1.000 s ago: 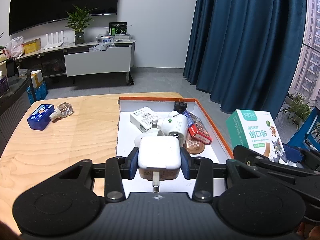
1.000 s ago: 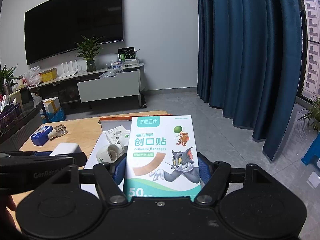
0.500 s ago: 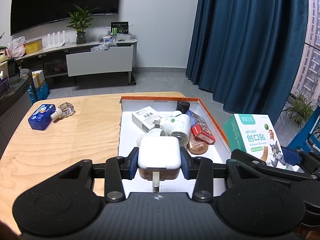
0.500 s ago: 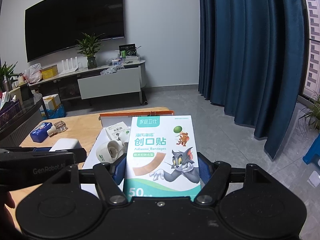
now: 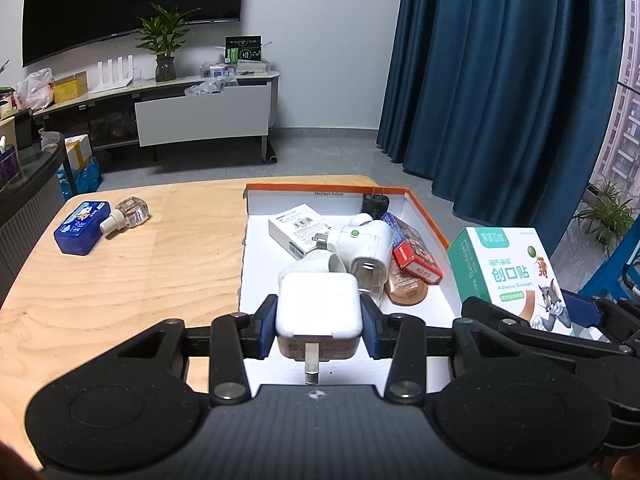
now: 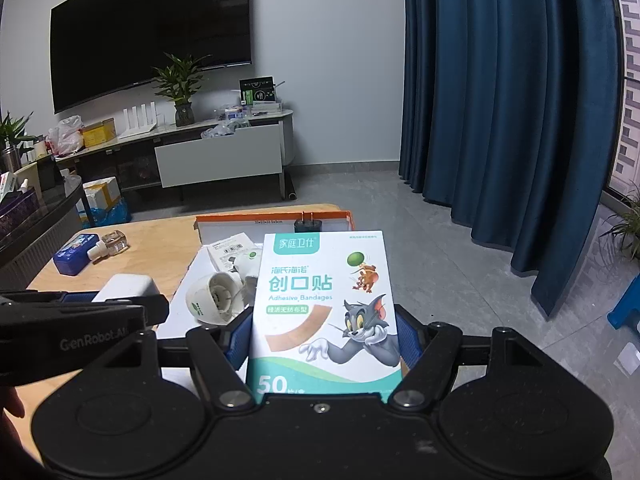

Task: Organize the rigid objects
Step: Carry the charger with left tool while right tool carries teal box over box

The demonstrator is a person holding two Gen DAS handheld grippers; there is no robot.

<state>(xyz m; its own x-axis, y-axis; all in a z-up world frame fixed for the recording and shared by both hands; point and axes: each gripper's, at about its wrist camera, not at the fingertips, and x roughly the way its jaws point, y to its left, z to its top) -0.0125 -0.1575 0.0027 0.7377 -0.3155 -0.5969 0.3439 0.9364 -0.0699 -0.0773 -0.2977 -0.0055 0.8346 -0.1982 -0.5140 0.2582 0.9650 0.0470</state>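
Note:
My left gripper (image 5: pixel 319 330) is shut on a white power adapter (image 5: pixel 318 308), held over the near end of an orange-rimmed white box (image 5: pixel 428 222). The box holds a small white carton (image 5: pixel 298 229), a white plug-in device (image 5: pixel 366 246), a red box (image 5: pixel 414 254), a black plug (image 5: pixel 375 203) and a round brown compact (image 5: pixel 406 290). My right gripper (image 6: pixel 322 340) is shut on a bandage box (image 6: pixel 324 308), upright beside the box's right side; it also shows in the left wrist view (image 5: pixel 512 278).
On the wooden table (image 5: pixel 120 280) at the far left lie a blue tin (image 5: pixel 82 227) and a small clear bottle (image 5: pixel 128 212). Beyond the table are a TV cabinet (image 5: pixel 200 116) and blue curtains (image 5: pixel 500 80).
Both grippers have drawn back slightly toward the near end of the box and a little higher, each still holding its object.

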